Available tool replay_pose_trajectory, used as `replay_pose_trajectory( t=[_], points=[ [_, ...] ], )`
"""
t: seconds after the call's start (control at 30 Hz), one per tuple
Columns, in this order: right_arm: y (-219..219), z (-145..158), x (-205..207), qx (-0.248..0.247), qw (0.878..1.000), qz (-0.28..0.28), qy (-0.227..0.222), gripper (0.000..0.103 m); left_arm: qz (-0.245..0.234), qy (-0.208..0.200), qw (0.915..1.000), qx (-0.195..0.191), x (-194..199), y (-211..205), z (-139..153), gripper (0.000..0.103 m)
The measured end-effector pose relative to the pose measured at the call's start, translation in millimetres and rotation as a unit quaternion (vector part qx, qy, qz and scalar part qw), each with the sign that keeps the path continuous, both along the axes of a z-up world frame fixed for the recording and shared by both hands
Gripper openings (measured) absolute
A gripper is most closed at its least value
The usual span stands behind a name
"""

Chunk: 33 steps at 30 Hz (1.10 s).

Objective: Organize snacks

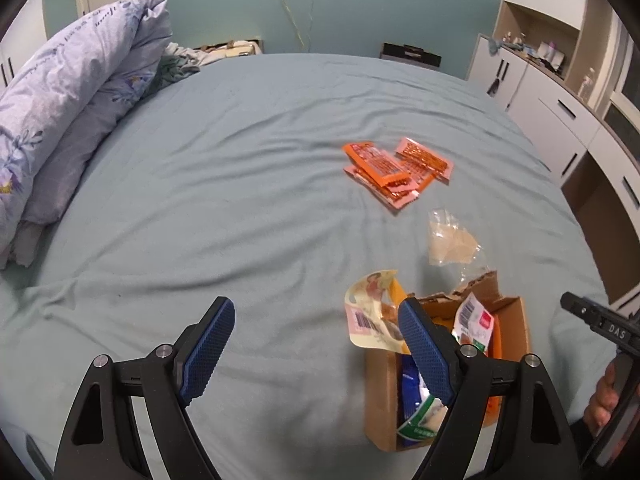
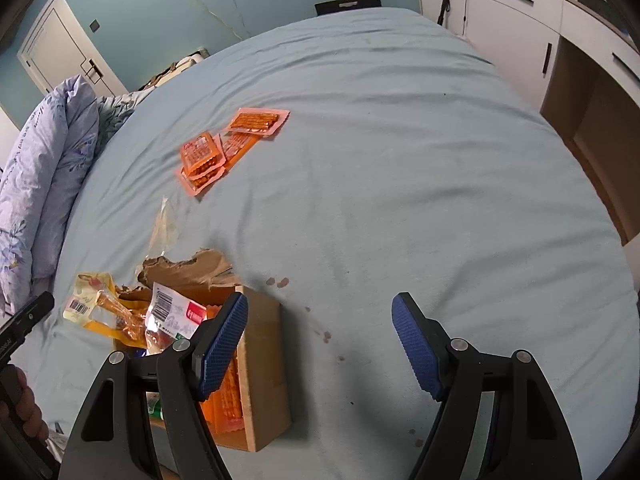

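A torn cardboard box [image 1: 380, 400] [image 2: 264, 364] stands on the bed, stuffed with snack packets: a yellow one [image 1: 372, 312] [image 2: 92, 300], a white-and-red one [image 1: 476, 320] [image 2: 176, 312], blue and green ones [image 1: 416, 408]. Several orange snack packs [image 1: 394, 168] [image 2: 224, 146] lie in a loose pile farther up the sheet. A clear plastic bag [image 1: 450, 240] [image 2: 162, 232] lies between pile and box. My left gripper [image 1: 316, 352] is open over bare sheet just left of the box. My right gripper [image 2: 320, 348] is open, its left finger [image 2: 222, 344] over the box, nothing between the pads.
A blue-green bedsheet [image 1: 240, 184] [image 2: 400, 160] covers the bed. A folded floral duvet [image 1: 68, 120] [image 2: 36, 200] lies along the left side. White cabinets [image 1: 560, 92] [image 2: 540, 16] line the right wall. A hand [image 1: 604, 396] [image 2: 24, 408] holds each opposite gripper at the frame edges.
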State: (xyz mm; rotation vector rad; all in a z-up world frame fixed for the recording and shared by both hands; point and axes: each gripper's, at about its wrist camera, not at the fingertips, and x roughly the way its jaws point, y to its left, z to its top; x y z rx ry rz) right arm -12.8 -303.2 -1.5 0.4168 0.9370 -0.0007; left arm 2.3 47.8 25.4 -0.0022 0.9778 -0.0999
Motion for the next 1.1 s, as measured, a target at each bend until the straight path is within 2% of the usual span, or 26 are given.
replay_pose_trajectory(
  t=[0.17, 0.37, 0.53, 0.73, 0.9, 1.0, 1.1],
  points=[
    [5, 8, 5, -0.04, 0.999, -0.005, -0.014, 0.074, -0.008, -0.005, 0.9997, 0.021, 5, -5, 2, 0.085],
    [3, 3, 21, -0.031, 0.999, 0.0, -0.013, 0.074, -0.006, -0.022, 0.9994, 0.024, 18, -5, 9, 0.085],
    [-7, 6, 38, -0.032, 0.999, -0.005, -0.024, 0.074, -0.001, -0.032, 0.9995, 0.006, 43, 2, 18, 0.085],
    [-13, -1, 79, -0.034, 0.999, 0.003, -0.021, 0.074, -0.033, -0.019, 0.9992, 0.011, 86, 2, 22, 0.085],
    [-8, -15, 121, -0.06, 0.998, 0.021, -0.01, 0.074, -0.095, 0.039, 0.9946, 0.018, 139, -22, 1, 0.091],
    [-7, -29, 144, -0.056, 0.998, 0.019, 0.003, 0.074, -0.116, 0.092, 0.989, 0.011, 180, -50, -23, 0.091],
    [-5, -42, 158, -0.058, 0.998, 0.016, 0.015, 0.074, -0.116, 0.137, 0.9837, 0.011, 225, -79, -46, 0.091]
  ],
)
